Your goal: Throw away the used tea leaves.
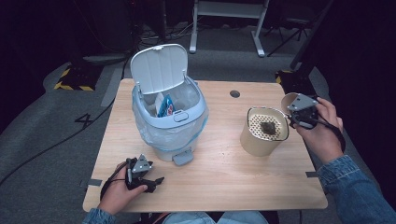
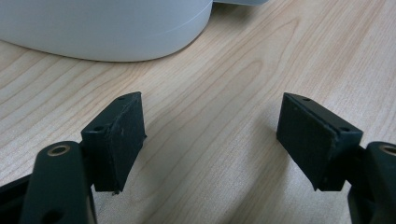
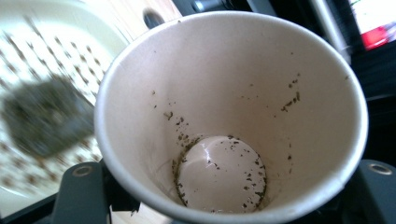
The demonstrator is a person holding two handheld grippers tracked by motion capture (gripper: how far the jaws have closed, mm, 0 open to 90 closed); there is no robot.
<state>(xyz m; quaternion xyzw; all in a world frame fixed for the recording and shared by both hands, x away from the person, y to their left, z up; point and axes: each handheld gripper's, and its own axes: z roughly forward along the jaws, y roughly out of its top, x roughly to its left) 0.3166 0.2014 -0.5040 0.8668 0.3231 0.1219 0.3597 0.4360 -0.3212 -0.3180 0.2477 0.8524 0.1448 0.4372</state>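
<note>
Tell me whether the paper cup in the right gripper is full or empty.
Nearly empty: the paper cup shows a bare bottom with scattered tea flecks on its walls, and the tea bag lies on the strainer bucket.

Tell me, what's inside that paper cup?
The cup, held in the right gripper, holds dark tea specks on wall and bottom. Its lowest near corner is hidden behind the rim.

A pale wood-grain table (image 1: 219, 172) carried a light grey-blue pedal bin (image 1: 170, 119) with a white lid and a clear liner, a blue wrapper (image 1: 165, 106) showing inside. Beside it stood a tan container (image 1: 262, 133) — its cream strainer top dotted with small holes around a dark brown tea bag (image 1: 268, 127). The off-white paper cup (image 3: 233, 116) was flecked with dark tea specks — black gripper jaws flanking it.
</note>
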